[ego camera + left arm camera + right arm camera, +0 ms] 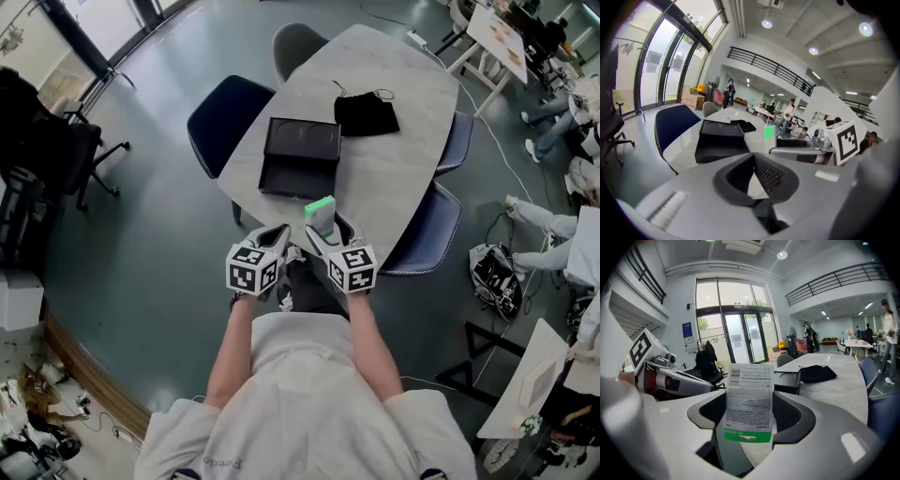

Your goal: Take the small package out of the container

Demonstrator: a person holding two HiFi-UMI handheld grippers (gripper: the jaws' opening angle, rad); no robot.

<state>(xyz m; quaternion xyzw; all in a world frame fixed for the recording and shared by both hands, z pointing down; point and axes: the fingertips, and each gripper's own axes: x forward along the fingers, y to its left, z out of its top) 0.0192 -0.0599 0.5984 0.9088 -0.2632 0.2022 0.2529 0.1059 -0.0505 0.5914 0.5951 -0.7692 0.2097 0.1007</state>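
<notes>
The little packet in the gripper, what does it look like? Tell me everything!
The small package is a thin, flat packet, white with tiny black print, a barcode and a green band at its lower end. It looks like glossy paper or plastic. It stands upright, pinched between the right gripper's pads, above the table's near edge, apart from the open black box.

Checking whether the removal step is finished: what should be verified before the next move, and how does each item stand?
1. Small white-and-green package clamped in the right gripper fingers: ok.
2. Package out of the open black box: ok.
3. Left gripper empty, fingers together: ok.
4. Bare grey tabletop available for set-down: ok.
5. Firmness of grip: cannot tell.
</notes>
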